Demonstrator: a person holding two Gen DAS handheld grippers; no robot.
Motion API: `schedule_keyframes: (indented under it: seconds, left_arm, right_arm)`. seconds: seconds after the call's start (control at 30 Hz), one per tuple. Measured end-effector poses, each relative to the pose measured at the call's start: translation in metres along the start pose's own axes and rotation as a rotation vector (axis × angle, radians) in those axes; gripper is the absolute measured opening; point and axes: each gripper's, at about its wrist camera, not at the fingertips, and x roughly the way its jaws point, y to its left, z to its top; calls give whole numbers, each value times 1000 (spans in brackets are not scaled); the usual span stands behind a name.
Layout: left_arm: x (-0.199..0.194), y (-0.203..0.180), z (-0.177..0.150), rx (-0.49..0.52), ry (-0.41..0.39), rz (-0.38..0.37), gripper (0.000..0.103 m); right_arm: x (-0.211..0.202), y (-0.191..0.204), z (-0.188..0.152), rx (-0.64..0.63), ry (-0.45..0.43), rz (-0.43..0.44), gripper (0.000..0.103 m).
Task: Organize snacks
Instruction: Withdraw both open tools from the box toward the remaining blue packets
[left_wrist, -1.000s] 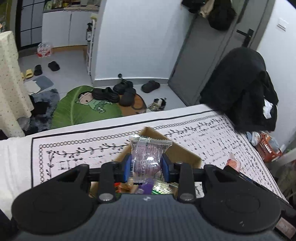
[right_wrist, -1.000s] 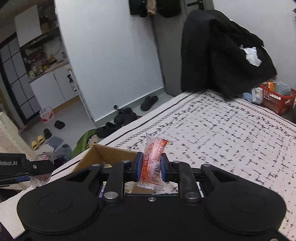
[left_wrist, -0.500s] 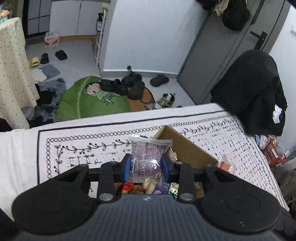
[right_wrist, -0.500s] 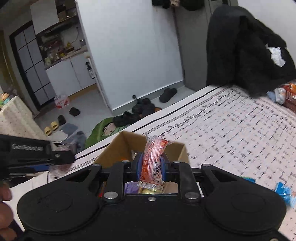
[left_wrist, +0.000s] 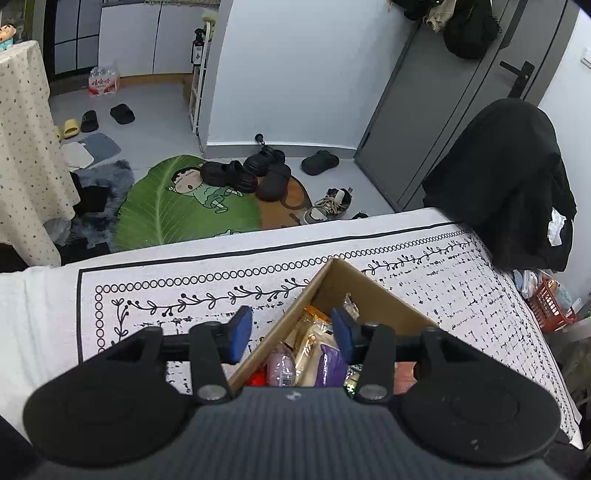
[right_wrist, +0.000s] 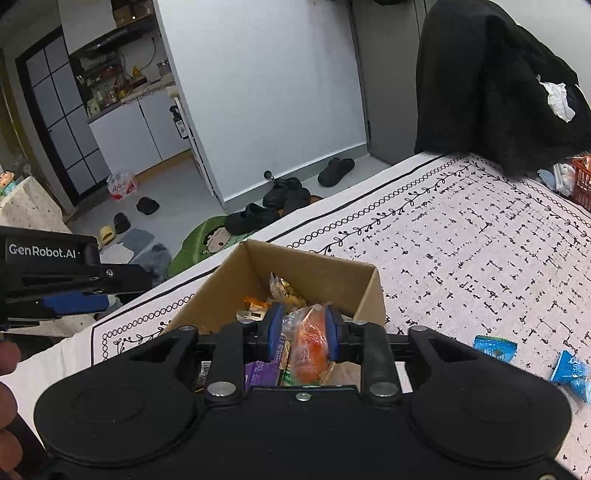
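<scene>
Left tool spread; right tool seemingly pinches orange packet.

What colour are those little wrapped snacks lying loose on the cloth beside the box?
Bright blue snack packets, lying loose. Clearest in the right wrist view.

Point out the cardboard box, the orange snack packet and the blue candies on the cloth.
cardboard box (right_wrist: 364, 291): right wrist view, inner face of its right wall.
orange snack packet (right_wrist: 308, 345): right wrist view, middle of the packet.
blue candies (right_wrist: 495, 347): right wrist view, middle of the nearer-left wrapper.
</scene>
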Motion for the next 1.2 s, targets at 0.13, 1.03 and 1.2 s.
schedule_keyframes:
  seconds: [0.13,1.03,1.2]
  left_arm:
    - [-4,-4,-1,13,-4,18,64]
    - [-6,-97,-51,169,21,-60,92]
    - [2,-120,-64,180,31,-72,95]
  right_arm:
    - [-10,-6,-1,3,-27,-17,43]
    - [-63,-117,-26,190,-80,-188,84]
    - [-68,-149,-38,251,-76,-221,85]
